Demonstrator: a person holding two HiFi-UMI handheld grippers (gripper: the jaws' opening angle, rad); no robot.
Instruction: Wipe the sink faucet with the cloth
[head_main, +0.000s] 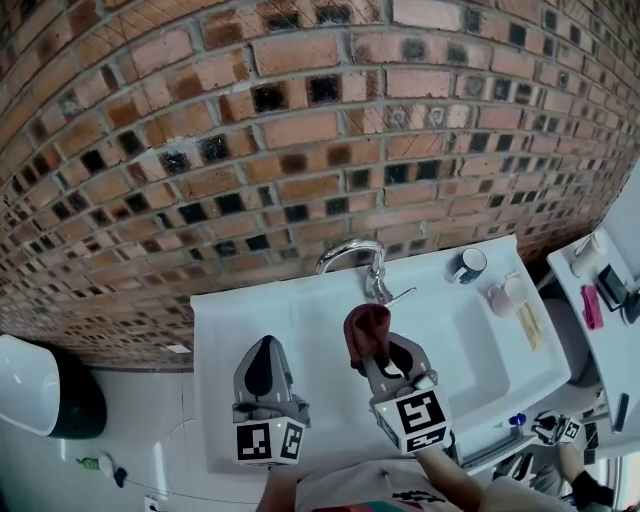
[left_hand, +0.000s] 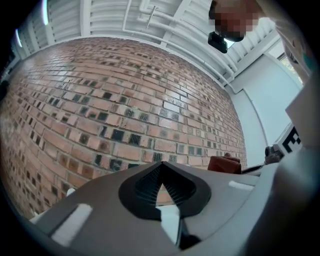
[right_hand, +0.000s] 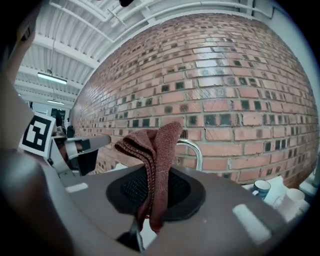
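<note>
right gripper (head_main: 380, 352) clamped on the folded red-brown cloth (head_main: 366, 334) | cloth over the sink (head_main: 480, 345), just short of the faucet (head_main: 358, 256) | left gripper (head_main: 265, 368) jaws pressed together, empty, over the sink's left side | mug (head_main: 468, 265) at the back rim

A white sink (head_main: 228, 335) carries a chrome faucet (head_main: 372, 268) on its back rim. Right of the faucet stands a dark mug (head_main: 468, 265). Farther right are two pale cups (head_main: 514, 290) close together, then a pale flat strip (head_main: 530, 326) lying on the rim.
</note>
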